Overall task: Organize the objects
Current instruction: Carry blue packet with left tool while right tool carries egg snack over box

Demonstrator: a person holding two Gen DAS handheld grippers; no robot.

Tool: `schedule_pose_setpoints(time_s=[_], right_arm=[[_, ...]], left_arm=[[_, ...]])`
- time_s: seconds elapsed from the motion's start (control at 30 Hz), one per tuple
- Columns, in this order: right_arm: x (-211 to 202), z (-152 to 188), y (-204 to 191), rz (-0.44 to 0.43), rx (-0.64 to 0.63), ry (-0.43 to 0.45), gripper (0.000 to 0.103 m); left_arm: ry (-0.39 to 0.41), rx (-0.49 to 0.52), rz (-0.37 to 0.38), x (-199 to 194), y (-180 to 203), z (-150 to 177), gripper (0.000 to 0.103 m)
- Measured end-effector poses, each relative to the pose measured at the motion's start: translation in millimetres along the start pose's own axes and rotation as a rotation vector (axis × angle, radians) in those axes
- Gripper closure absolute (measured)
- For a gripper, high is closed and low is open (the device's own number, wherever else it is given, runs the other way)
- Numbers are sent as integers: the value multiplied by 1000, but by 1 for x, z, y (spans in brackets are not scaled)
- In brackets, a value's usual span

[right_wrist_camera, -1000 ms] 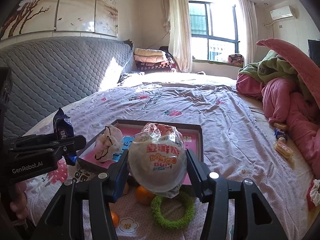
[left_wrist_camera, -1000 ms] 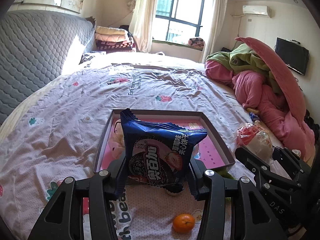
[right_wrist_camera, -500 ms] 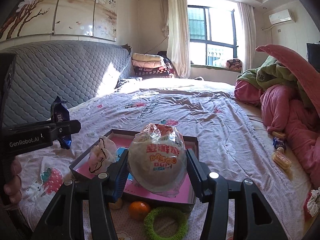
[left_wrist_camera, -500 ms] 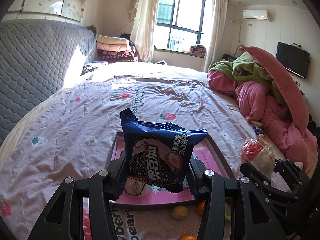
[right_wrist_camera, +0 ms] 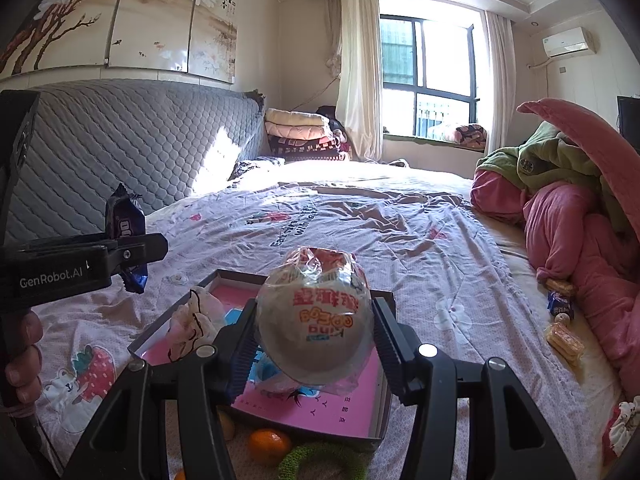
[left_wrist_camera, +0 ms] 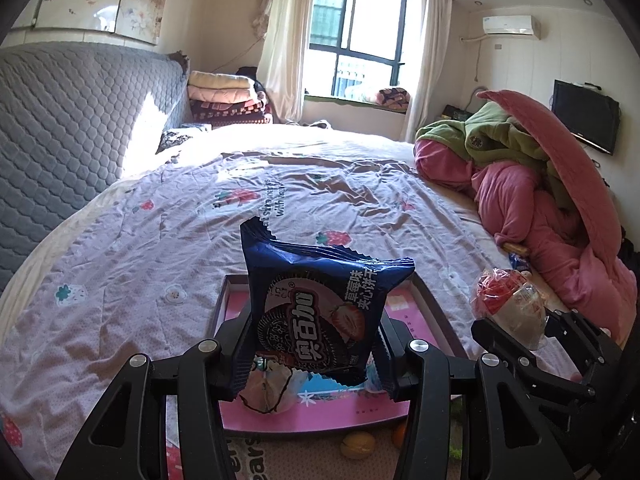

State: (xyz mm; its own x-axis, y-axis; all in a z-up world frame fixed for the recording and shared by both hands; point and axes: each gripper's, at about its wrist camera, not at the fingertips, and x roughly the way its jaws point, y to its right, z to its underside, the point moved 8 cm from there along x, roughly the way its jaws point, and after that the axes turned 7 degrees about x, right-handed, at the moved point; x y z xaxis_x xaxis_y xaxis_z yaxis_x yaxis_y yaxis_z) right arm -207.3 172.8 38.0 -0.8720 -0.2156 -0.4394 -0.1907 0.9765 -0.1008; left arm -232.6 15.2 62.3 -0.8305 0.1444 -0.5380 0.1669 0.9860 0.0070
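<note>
My left gripper (left_wrist_camera: 314, 354) is shut on a dark blue cookie packet (left_wrist_camera: 320, 312), held upright above the pink shallow box (left_wrist_camera: 436, 316) on the bed. My right gripper (right_wrist_camera: 314, 338) is shut on a round wrapped bun (right_wrist_camera: 316, 320) with red print, also above that box (right_wrist_camera: 320, 416). In the right wrist view the left gripper (right_wrist_camera: 136, 254) and its blue packet (right_wrist_camera: 126, 224) show at the left. The bun (left_wrist_camera: 508, 304) shows at the right of the left wrist view. A white crumpled wrapper (right_wrist_camera: 192, 320) lies in the box's left part.
An orange (right_wrist_camera: 269, 446), a green fuzzy ring (right_wrist_camera: 320, 460) and a small yellow ball (left_wrist_camera: 357, 444) lie in front of the box. Snack packets (right_wrist_camera: 560, 320) lie at the bed's right beside heaped pink and green quilts (right_wrist_camera: 580, 208). A grey padded headboard (right_wrist_camera: 120, 152) runs along the left.
Both grippers have risen and moved forward over the bed with their loads; the box and the orange have slid lower in both views. Neither grip has changed.
</note>
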Motion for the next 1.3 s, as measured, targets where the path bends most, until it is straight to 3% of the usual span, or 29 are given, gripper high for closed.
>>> schedule_pose_setpoints(time_s=[0.2, 0.5, 1.3], right_arm=[[14, 7, 2, 2, 7, -31, 49], [26, 24, 5, 4, 2, -84, 49], [44, 62, 13, 32, 14, -212, 49]], left_arm=[[-28, -4, 4, 18, 0, 8, 52], [-106, -21, 17, 46, 3, 45, 52], [-206, 8, 35, 64, 22, 94, 52]])
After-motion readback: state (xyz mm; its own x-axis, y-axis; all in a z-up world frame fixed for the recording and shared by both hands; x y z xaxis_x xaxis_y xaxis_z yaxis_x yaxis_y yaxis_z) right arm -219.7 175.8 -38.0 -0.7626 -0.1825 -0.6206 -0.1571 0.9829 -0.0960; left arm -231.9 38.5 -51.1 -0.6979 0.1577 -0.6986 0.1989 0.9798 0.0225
